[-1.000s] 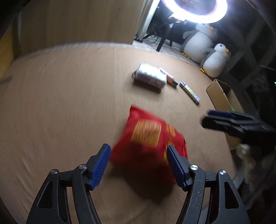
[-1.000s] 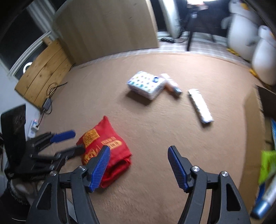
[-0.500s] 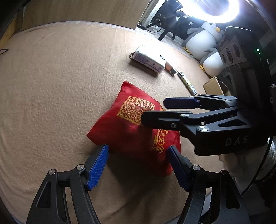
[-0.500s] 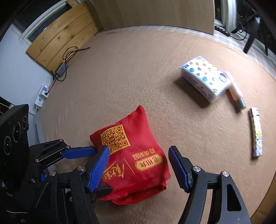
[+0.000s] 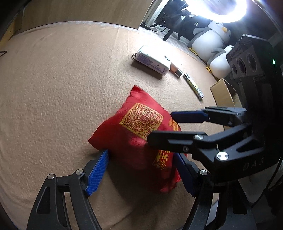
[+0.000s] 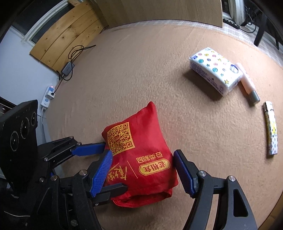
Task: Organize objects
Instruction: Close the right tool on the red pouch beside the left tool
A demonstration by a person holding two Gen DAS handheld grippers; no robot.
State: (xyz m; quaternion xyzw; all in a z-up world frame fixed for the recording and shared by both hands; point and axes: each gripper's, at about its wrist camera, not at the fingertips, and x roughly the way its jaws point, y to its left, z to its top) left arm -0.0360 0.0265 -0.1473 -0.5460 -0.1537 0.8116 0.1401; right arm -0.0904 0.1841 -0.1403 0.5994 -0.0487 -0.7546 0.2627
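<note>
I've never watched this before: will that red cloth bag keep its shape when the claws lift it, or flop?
Probably flop. The red bag is creased fabric, puffed and uneven, so it should sag. It lies flat, unlikely to roll. The left claw is opening around it; the right claw straddles it too.

We see a bright white ring light (image 5: pixel 214 7) glaring at one o'clock in the left wrist view, washing out that corner. The tan carpeted floor (image 5: pixel 61 79) is evenly lit and fairly sharp. Dark shadow pools at six o'clock beneath the red fabric pouch (image 6: pixel 141 159). Fisheye bending and black vignetting crowd every edge.
</note>
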